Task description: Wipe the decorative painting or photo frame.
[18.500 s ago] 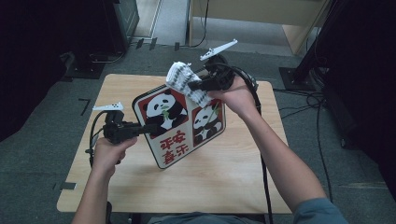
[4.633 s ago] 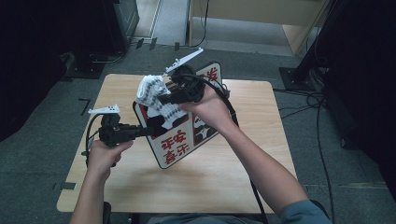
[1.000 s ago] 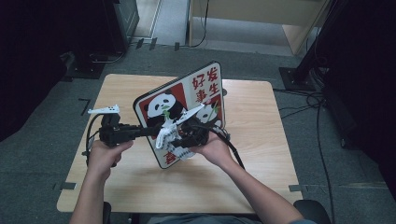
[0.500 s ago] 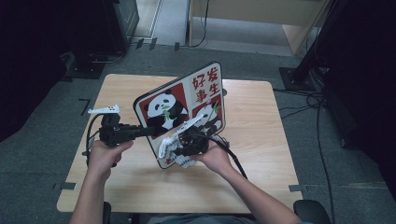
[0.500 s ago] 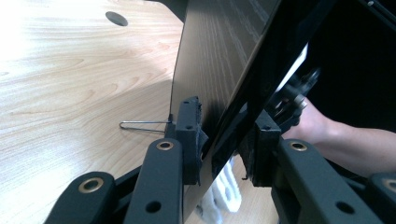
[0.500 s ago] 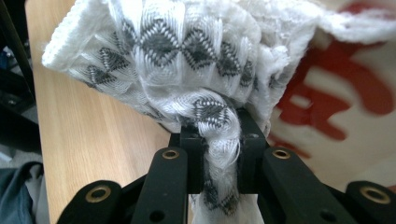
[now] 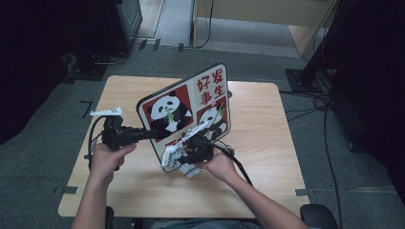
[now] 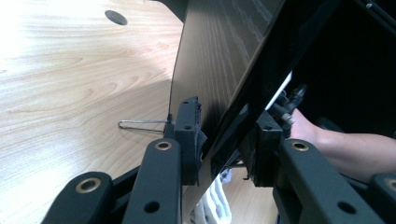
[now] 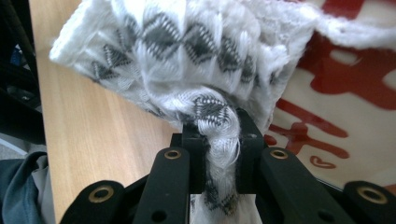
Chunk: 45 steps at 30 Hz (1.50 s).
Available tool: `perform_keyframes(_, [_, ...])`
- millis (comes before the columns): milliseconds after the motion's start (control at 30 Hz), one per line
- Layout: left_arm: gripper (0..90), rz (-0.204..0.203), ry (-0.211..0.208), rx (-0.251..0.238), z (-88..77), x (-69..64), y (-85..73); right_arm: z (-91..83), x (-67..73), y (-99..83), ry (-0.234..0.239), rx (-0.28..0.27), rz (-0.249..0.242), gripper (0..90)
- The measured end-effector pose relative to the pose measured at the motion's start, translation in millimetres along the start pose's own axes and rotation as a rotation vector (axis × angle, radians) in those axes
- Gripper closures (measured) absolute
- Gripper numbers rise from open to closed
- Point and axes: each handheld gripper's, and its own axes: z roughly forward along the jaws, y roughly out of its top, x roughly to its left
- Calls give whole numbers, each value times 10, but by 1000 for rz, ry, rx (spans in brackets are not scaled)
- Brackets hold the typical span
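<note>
**A:** Item one: rectangular picture board (image 7: 188,107), glossy face, red panels with black-and-white pandas and red characters. Location?

**B:** Propped tilted on the pale wooden table (image 7: 267,143), lower edge on the top, upper corner toward 1 o'clock in the high view. The left gripper (image 7: 143,134) has its jaws clamped on the board's edge at 9 o'clock; in the left gripper view the pads (image 8: 189,135) press both faces. A thin wire stand (image 8: 142,123) shows behind it.

**A:** Item two?

**B:** White knitted cloth with grey diamond pattern (image 9: 196,60), bunched. The right gripper (image 7: 193,152) has its jaws closed tight on a twisted fold of it. The cloth lies against the board's lower corner, 6 o'clock of the pandas.

**A:** Step in hand, as judged?

**B:** Wiping the board's face, lowest strip. Handling notes: keep the cloth flat on the gloss, stroke along the bottom edge, press lightly so the board cannot pivot in the left grip, and keep the hard jaw tips off the surface.
</note>
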Motion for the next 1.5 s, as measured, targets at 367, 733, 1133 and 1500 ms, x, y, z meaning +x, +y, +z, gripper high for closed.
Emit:
perform_keyframes(367, [519,1,43,-8,-90,1,10,-354,78,269,-10,-37,-36,800])
perform_keyframes(733, [469,16,79,-26,-259,0,-48,-756,225,715,-28,-88,-77,793])
perform_keyframes(1133, [459,3,106,-53,-338,110,-66,-1115,387,1182,-45,-163,-123,794])
perform_keyframes(1500, [436,19,107,-46,-251,205,15,-1324,591,1515,-76,-208,-168,794])
